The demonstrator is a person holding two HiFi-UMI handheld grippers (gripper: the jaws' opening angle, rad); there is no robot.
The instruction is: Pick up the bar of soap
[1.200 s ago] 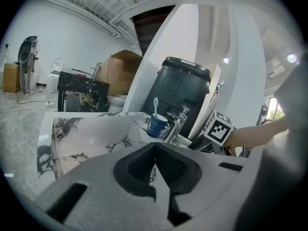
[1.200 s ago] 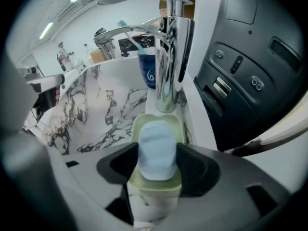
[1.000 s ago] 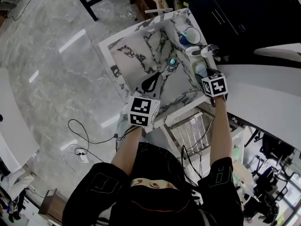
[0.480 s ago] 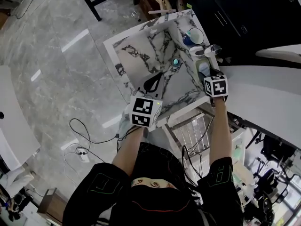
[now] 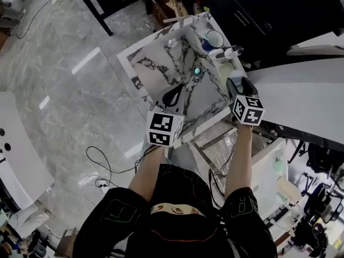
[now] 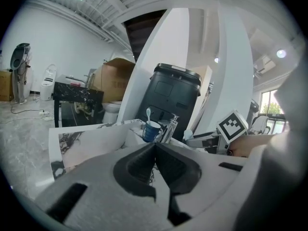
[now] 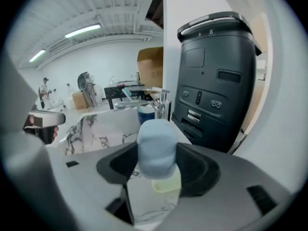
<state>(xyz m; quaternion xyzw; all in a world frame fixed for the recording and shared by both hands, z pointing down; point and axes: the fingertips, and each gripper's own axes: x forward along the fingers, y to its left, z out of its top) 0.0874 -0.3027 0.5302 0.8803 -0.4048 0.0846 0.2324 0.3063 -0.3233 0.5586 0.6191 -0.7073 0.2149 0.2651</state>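
Bar of soap: a pale blue block with rounded corners and a smooth, matte face. It stands upright, its long axis vertical. It sits between the two dark jaws of my right hand-held gripper, which press on its left and right sides. Its upper half rises clear above the jaws. Its lower edge overlaps a pale yellow dish on the marbled counter; whether they touch cannot be told.
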